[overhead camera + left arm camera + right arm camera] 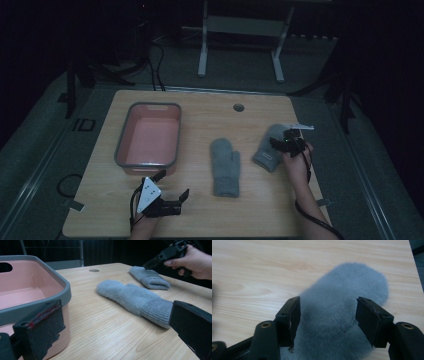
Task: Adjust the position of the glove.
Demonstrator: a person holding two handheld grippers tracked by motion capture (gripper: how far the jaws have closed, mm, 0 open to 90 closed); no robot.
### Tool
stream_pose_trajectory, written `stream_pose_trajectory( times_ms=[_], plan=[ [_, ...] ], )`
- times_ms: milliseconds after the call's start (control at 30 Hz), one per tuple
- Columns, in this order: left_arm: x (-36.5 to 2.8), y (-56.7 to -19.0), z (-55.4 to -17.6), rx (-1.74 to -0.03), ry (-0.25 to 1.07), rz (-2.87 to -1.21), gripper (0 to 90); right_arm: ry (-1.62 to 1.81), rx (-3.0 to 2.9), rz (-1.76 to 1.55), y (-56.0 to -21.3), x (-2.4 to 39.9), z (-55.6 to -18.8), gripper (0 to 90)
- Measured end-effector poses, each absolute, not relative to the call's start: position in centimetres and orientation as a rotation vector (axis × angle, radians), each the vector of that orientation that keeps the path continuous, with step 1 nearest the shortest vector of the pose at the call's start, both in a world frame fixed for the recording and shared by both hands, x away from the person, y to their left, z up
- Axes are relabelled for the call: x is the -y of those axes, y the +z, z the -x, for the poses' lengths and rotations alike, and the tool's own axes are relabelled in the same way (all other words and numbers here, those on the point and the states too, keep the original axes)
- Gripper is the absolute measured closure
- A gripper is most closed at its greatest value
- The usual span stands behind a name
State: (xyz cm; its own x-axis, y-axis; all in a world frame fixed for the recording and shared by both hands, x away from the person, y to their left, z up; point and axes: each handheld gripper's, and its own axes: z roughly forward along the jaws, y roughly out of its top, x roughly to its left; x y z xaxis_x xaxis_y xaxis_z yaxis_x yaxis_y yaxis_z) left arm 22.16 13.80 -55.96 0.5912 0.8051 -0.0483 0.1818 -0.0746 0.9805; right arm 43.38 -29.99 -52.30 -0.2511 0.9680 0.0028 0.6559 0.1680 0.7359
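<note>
Two grey fluffy mittens lie on the wooden table (200, 215). One mitten (225, 167) (130, 296) is near the middle, its ribbed cuff toward the front edge. The other mitten (267, 147) (150, 277) (347, 285) lies at the right. My right gripper (276, 141) (328, 312) hangs just above that right mitten with its jaws apart, one on each side of the fluffy body, tips pointing down at it. My left gripper (174, 184) (112, 308) rests near the front left, open wide and holding nothing, pointing toward the middle mitten.
A pink tub with a grey rim (120, 145) (62, 287) stands at the left of the table, close beside my left gripper. A round cable hole (238, 107) sits near the far edge. A white desk frame (202, 50) stands on the floor beyond.
</note>
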Motion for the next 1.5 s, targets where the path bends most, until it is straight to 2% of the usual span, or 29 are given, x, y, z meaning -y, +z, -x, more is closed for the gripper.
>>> stream_pose_trajectory(
  times_ms=[133,267,367,600,1033,1300,1500],
  plan=[
    [-13.8,-56.0,-22.2,-0.848,0.634,-1.596,0.3,0.761,-2.053,-1.467,-54.7,28.9,-43.8,42.5],
    [-13.8,-56.0,-22.1,-0.847,0.633,-1.597,0.3,0.812,-2.044,-1.479,-54.7,29.5,-43.7,66.9],
    [-13.8,-56.0,-22.1,-0.844,0.636,-1.598,0.3,0.825,-2.075,-1.488,-54.1,29.8,-43.8,77.9],
    [-13.8,-56.0,-22.2,-0.847,0.637,-1.596,0.3,0.89,-2.092,-1.443,-52.6,30.5,-42.8,80.1],
    [-13.7,-56.0,-22.2,-0.84,0.635,-1.593,0.3,1.003,-2.303,-1.167,-49.2,30.4,-36.9,78.6],
    [-13.7,-56.0,-22.2,-0.834,0.631,-1.592,0.3,0.952,-2.4,-1.078,-50.3,30.4,-35.0,76.7],
    [-13.7,-56.1,-22.3,-0.835,0.628,-1.593,0.3,0.891,-2.431,-1.086,-52.2,30.7,-35.2,75.1]
  ],
)
